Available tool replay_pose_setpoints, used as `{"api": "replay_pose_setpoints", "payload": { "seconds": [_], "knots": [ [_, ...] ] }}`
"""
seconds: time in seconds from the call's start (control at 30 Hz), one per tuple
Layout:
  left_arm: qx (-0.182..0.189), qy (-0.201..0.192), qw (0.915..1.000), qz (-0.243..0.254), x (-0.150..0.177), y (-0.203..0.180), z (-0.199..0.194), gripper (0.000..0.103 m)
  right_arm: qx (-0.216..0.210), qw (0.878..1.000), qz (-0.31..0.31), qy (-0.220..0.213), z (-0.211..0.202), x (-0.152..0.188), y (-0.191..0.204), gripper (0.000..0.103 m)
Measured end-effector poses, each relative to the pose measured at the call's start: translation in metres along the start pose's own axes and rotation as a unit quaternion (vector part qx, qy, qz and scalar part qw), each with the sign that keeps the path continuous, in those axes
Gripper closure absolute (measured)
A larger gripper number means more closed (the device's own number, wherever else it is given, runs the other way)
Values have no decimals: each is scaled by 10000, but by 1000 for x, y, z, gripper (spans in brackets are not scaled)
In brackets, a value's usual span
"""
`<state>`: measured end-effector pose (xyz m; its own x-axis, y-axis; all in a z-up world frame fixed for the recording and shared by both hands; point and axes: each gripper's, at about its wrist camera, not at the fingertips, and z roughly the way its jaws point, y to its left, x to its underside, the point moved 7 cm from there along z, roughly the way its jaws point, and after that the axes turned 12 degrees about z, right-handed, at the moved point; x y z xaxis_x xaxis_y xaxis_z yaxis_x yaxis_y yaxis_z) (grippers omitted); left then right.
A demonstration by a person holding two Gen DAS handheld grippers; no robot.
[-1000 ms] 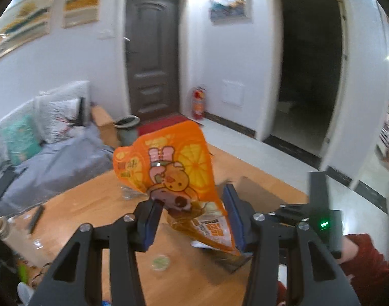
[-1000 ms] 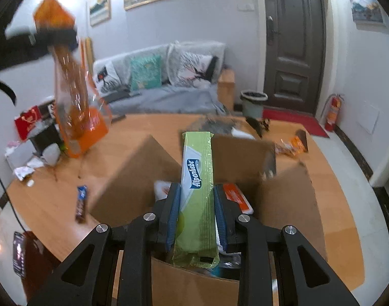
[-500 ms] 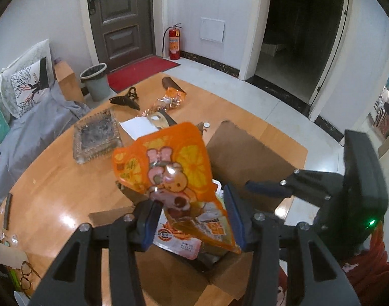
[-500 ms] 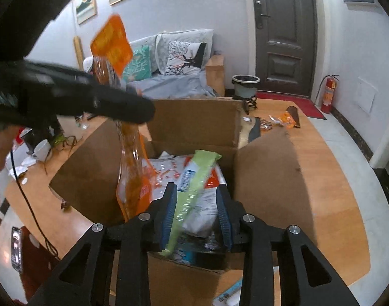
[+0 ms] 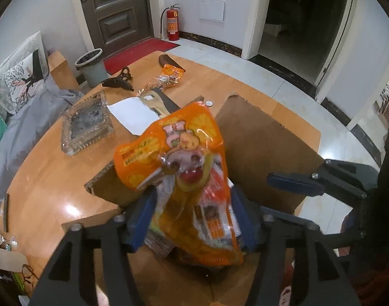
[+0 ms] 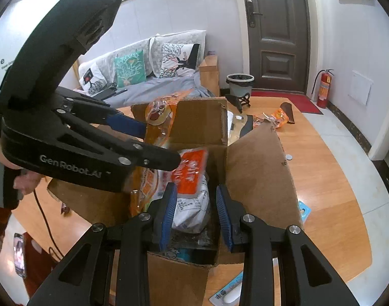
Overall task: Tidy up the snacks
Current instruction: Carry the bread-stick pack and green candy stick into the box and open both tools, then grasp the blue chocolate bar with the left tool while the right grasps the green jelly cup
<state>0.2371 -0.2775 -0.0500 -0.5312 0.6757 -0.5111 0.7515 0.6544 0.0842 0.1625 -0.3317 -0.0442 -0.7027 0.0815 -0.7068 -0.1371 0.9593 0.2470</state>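
Left wrist view shows the orange snack bag (image 5: 176,158) standing tilted between the left gripper (image 5: 192,219), whose jaws are opening around it, its lower end down in the cardboard box (image 5: 260,153). It looks light, crinkly and slick, so it is best pinched near a flat sealed edge. Right wrist view adds what that one hides: the right gripper (image 6: 195,214) holds nothing, its jaws only narrowly apart over a white packet (image 6: 192,204) inside the box.
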Motion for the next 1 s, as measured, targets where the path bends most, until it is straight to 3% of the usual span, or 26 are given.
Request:
{"api": "replay_pose_setpoints", "payload": {
  "seconds": [0.13, 0.3, 0.5, 0.57, 0.77, 1.0],
  "knots": [
    [-46, -258, 9996, -143, 0, 11, -16, 22, -97, 9999, 70, 8, -2, -1, 0, 75],
    [10, -678, 9969, -404, 8, 25, -49, 18, -193, 9998, 57, -82, -11, -4, 8, 72],
    [-604, -1142, 9893, -674, 47, 51, -108, 9, -530, 9984, -83, -200, -27, -8, 38, 71],
    [-894, -1217, 9848, -860, 73, 65, -127, 1, -794, 9962, -201, -290, -37, -8, 59, 71],
    [-1915, -1027, 9652, -1452, 171, 104, -159, 1, -1501, 9846, -836, -310, -49, 5, 147, 71],
    [-2075, -598, 9487, -2310, 281, 126, -136, 1, -1842, 9731, -1382, 59, -26, 56, 231, 71]
  ]
}}
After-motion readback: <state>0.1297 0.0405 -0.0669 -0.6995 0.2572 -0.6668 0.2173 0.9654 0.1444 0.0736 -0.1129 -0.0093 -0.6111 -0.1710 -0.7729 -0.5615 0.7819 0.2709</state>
